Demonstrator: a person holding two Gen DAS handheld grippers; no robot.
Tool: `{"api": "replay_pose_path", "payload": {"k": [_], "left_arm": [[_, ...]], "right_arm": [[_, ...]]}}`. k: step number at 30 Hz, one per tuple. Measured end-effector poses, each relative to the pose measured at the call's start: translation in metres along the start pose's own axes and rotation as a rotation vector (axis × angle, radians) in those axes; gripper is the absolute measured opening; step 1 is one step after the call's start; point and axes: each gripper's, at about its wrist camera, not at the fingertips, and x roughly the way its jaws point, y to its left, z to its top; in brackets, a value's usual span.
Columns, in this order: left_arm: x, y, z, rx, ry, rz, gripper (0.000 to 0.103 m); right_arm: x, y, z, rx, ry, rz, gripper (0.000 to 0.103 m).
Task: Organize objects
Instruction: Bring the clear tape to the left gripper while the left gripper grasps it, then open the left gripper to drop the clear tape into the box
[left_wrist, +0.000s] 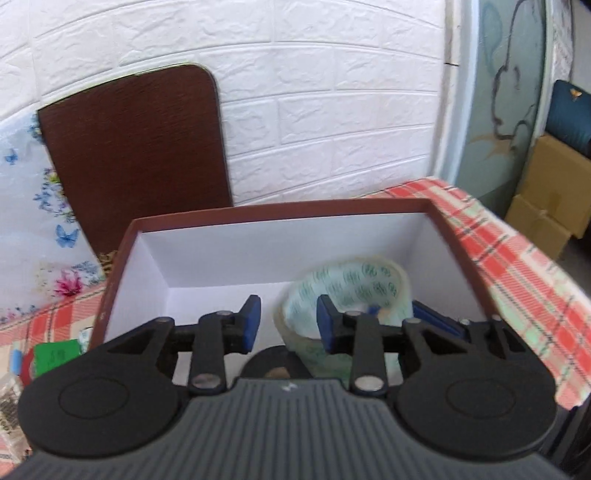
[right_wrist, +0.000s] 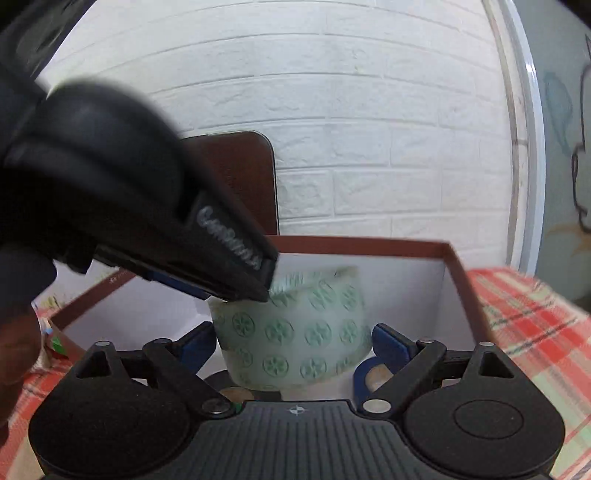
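An open box (left_wrist: 280, 210) with a brown rim and white inside stands on a checked cloth. A clear tape roll (right_wrist: 295, 332) printed with green marks hangs upright over the right half of the box (right_wrist: 369, 245). My right gripper (right_wrist: 293, 345) is shut on it, one blue pad against each side. My left gripper (left_wrist: 288, 321) is open, and the roll's near wall (left_wrist: 295, 328) shows in the gap with neither pad pressing it. In the right wrist view the left gripper's fingertip (right_wrist: 264, 284) meets the roll's upper left rim.
A dark brown board (left_wrist: 133, 155) leans on the white brick wall behind the box. The red-and-green checked cloth (left_wrist: 517, 266) drops off at the right, with cardboard boxes (left_wrist: 546, 206) beyond. A green-labelled item (left_wrist: 55, 354) lies left of the box.
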Motion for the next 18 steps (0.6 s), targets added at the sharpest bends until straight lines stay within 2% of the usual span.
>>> {"api": "replay_pose_path", "payload": {"k": [4, 8, 14, 17, 18], "left_arm": [[-0.009, 0.011, -0.004, 0.000, -0.001, 0.034, 0.039], [-0.027, 0.017, -0.013, 0.000, -0.019, 0.063, 0.042], [-0.056, 0.025, -0.035, -0.003, -0.039, 0.090, 0.043], [-0.068, 0.033, -0.049, -0.018, -0.040, 0.095, 0.045], [-0.072, 0.036, -0.054, -0.024, -0.035, 0.100, 0.045]], "right_arm": [[-0.012, 0.010, -0.001, -0.025, -0.050, -0.024, 0.088], [-0.039, 0.030, -0.006, -0.090, -0.106, -0.044, 0.091], [-0.082, 0.051, -0.028, -0.087, -0.168, -0.063, 0.092], [-0.097, 0.062, -0.037, -0.078, -0.130, -0.030, 0.092], [-0.099, 0.049, -0.040, -0.075, -0.111, -0.019, 0.092]]}}
